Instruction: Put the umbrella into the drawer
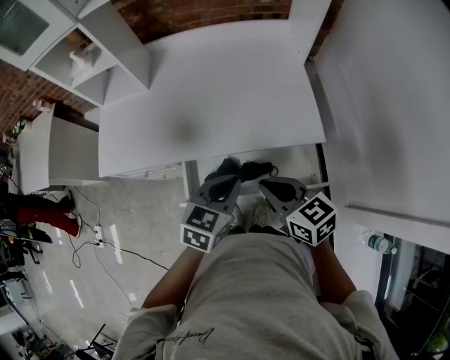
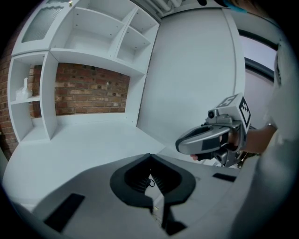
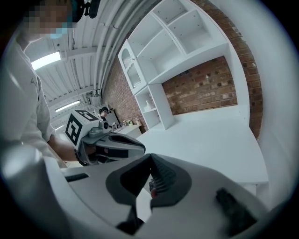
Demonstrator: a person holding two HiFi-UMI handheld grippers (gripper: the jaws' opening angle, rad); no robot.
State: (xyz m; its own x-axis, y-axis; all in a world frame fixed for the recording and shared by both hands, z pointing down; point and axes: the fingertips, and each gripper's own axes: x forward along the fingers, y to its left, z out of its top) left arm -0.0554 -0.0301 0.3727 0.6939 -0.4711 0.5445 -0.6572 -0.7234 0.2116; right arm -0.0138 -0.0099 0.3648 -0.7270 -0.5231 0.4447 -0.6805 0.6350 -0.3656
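- Left gripper view: left claw (image 2: 150,158) fully closed, the two dark pads meet tip to tip, nothing btwn them.
- Right gripper view: right claw (image 3: 150,161) also closed, ribbed pads pressed together, nothing held.
- Head view: both claws sit side by side close to the person's body, tips angled fwd and a bit down. Left claw (image 1: 226,169) and right claw (image 1: 266,184) lean toward each other, near but apart.
- Each claw has its marker cube (image 1: 205,226) at the rear, nearest the body. Bare forearms (image 1: 176,278) run back from the cubes into grey sleeves, elbows bent and tucked in.
- Each gripper view shows the other claw alongside at about the same height: right claw (image 2: 181,145) on the right of the left gripper view, left claw (image 3: 140,148) on the left of the right gripper view.
- Umbrella (image 1: 256,169): small dark bundle, looks folded, w/ a thin loop at its right end. It lies just beyond the claw tips, neither claw gripping it. Too small for finer detail.
- It lies in the open drawer (image 1: 302,165), white inside, pulled out under the front edge of the white surface (image 1: 211,98).
- Beyond the surface: white shelves (image 1: 91,63) and a brick wall (image 1: 197,17). Floor (image 1: 126,211) to the left w/ cables.
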